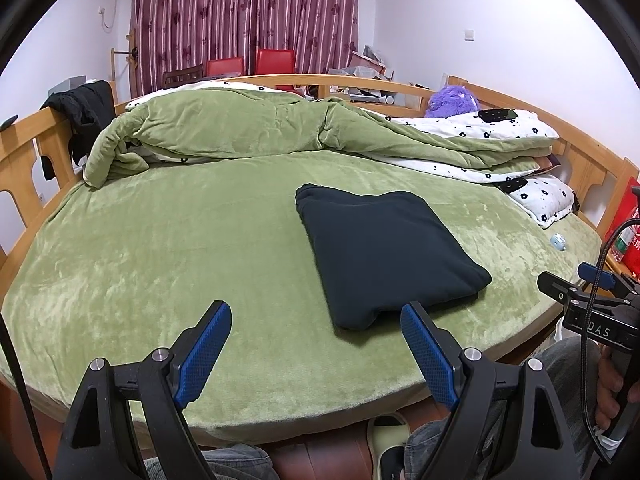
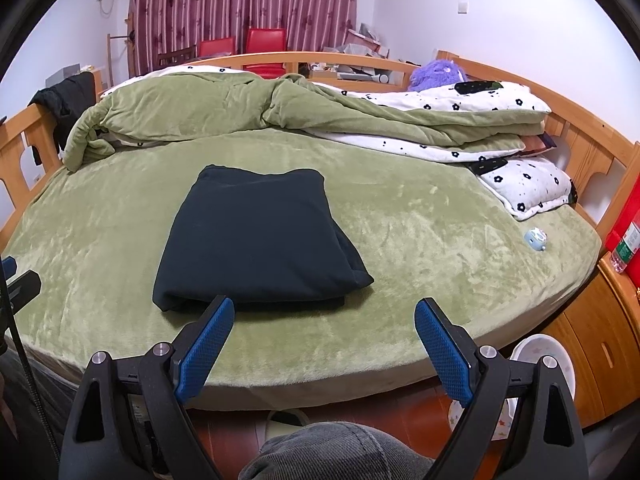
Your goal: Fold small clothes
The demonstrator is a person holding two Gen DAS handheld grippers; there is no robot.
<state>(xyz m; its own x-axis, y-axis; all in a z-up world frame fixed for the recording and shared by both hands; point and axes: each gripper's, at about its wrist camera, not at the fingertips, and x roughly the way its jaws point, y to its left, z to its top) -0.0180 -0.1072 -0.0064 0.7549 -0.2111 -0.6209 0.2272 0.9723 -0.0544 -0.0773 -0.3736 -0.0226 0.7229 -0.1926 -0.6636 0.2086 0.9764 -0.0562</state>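
A dark navy garment lies folded into a flat rectangle on the green bed sheet; it also shows in the right wrist view. My left gripper is open and empty, held over the bed's near edge, just left of and below the garment's near corner. My right gripper is open and empty, held at the near edge, just right of the garment's front edge. The right gripper's body shows at the right edge of the left wrist view.
A rumpled green quilt and floral pillows lie at the back and right. A small blue toy sits on the sheet at right. A wooden bed rail surrounds the bed. A wooden cabinet stands at right.
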